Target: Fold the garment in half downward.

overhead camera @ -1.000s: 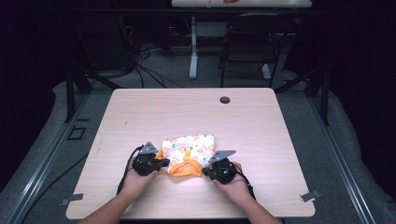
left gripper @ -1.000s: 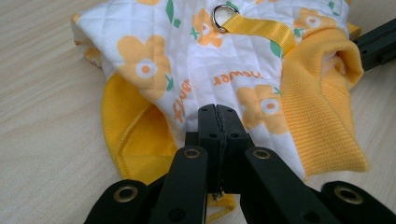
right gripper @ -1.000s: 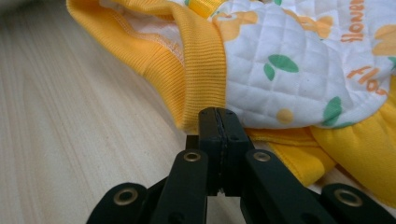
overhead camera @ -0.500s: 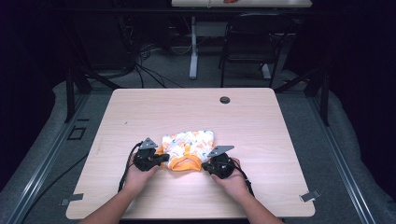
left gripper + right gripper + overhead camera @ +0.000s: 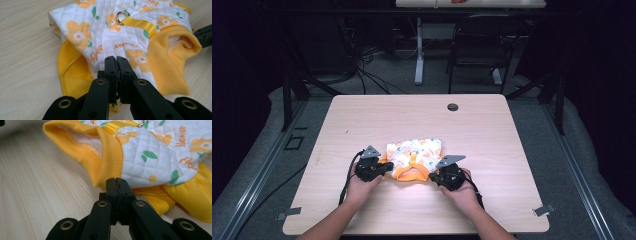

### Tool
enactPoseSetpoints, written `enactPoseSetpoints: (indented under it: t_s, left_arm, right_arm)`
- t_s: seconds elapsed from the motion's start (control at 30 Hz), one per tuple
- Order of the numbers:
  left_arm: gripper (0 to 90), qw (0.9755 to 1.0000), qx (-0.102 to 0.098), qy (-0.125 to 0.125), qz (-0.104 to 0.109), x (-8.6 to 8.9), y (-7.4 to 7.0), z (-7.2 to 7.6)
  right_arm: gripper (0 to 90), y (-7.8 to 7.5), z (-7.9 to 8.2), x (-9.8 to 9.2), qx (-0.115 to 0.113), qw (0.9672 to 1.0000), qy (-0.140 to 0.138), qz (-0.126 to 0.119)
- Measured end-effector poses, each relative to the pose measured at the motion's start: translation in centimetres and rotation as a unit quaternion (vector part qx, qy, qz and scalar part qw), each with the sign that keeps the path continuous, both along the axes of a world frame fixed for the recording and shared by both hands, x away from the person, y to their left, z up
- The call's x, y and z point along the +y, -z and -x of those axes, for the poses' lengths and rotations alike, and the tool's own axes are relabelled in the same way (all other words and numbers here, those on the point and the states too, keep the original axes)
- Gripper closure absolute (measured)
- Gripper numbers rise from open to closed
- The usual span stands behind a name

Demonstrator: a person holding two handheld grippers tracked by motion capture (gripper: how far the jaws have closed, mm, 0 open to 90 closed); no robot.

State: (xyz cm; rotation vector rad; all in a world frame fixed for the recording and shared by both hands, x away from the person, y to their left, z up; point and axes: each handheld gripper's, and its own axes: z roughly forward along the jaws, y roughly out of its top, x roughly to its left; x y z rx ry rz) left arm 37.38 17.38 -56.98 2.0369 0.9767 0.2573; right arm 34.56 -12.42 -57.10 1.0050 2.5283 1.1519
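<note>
We had the left gripper and right gripper nearest us, each with jaws pressed together on an edge of the white quilted, orange-flowered garment with yellow ribbed trim, which lay beyond them on the pale wooden table.

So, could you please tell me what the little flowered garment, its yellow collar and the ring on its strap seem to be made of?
The garment looks like soft quilted cotton, matte, with diamond stitching and printed orange flowers. Its collar seems to be ribbed knit fabric, judging by the fine parallel ridges. The ring is probably polished metal, as it is silvery and shiny. The strap looks like woven webbing with a slight sheen.
</note>
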Motion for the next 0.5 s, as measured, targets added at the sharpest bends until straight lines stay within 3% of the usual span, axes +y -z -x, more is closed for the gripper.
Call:
enactPoseSetpoints:
  t_s: [0.4, 0.5]
  left_arm:
    - [87.9, 0.9998, -0.007, 0.013, 0.01, 0.5, -1.6, 1.0]
    - [87.6, 0.9995, -0.012, 0.023, 0.016, 1.0, -2.7, 1.6]
  right_arm:
    - [87.9, -2.9, 1.1, -0.3, -0.03, 0.9994, -0.016, -0.004]
    - [86.8, -3.4, 1.5, -0.5, -0.036, 0.9992, -0.014, -0.01]
